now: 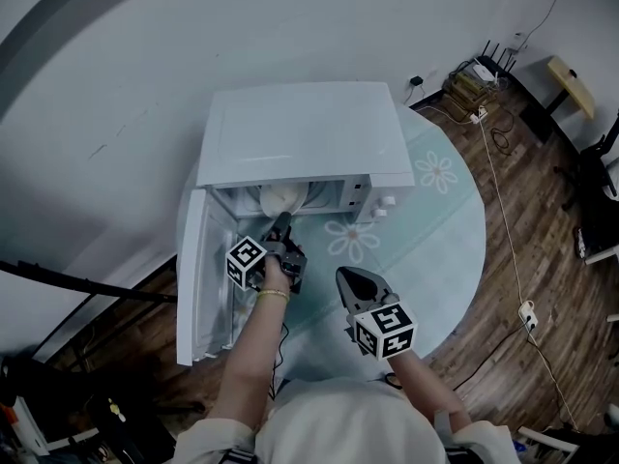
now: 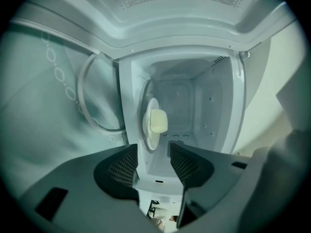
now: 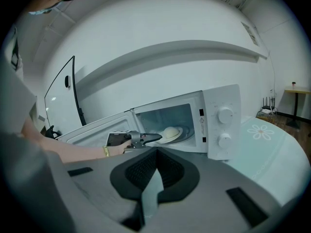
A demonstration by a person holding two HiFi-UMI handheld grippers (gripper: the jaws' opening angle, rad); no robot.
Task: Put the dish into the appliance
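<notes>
Holding the left gripper [image 2: 153, 152] wide open and empty near the dish [image 2: 146, 132] sitting inside the microwave [image 1: 300, 129], probably calling for backing straight out without nudging its rim, and resting the closed, empty right gripper [image 3: 156, 153] aside.

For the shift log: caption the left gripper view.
Left gripper, jaws open and empty, facing the plate of pale food inside the open microwave.

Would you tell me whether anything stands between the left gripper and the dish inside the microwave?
Nothing visible does. The left gripper, jaws apart and empty, faces the dish through the open doorway of the microwave, whose door is swung aside.
</notes>
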